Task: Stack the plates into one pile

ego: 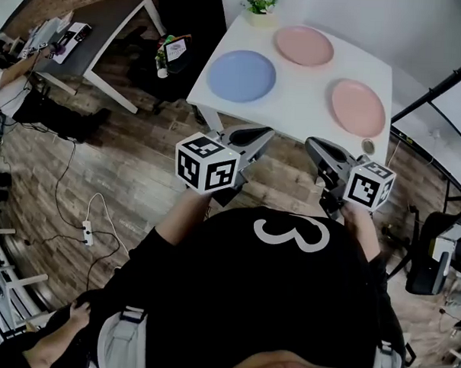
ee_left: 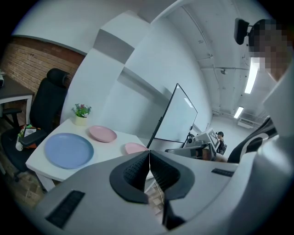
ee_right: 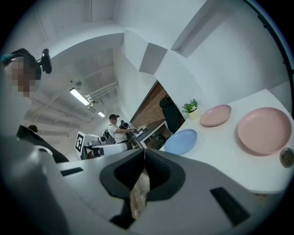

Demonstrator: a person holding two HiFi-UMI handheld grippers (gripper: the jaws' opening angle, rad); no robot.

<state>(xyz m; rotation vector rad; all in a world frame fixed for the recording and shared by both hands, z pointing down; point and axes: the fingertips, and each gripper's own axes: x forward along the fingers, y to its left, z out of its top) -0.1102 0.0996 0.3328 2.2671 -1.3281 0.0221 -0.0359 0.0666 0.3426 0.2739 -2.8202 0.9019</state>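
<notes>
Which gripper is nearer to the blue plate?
Left. The left gripper is off the table edge beside the blue plate; the right gripper is farther right, near a pink plate.

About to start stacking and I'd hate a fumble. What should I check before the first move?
1. Blue plate, far pink plate and near pink plate lie apart on the table: ok.
2. Left gripper empty: ok.
3. Right gripper empty: ok.
4. Jaws open for a grasp: not ok, both shut.
5. Grippers over the table: not ok, both short of its edge.
6. Potted plant clear of the plates: ok.
</notes>
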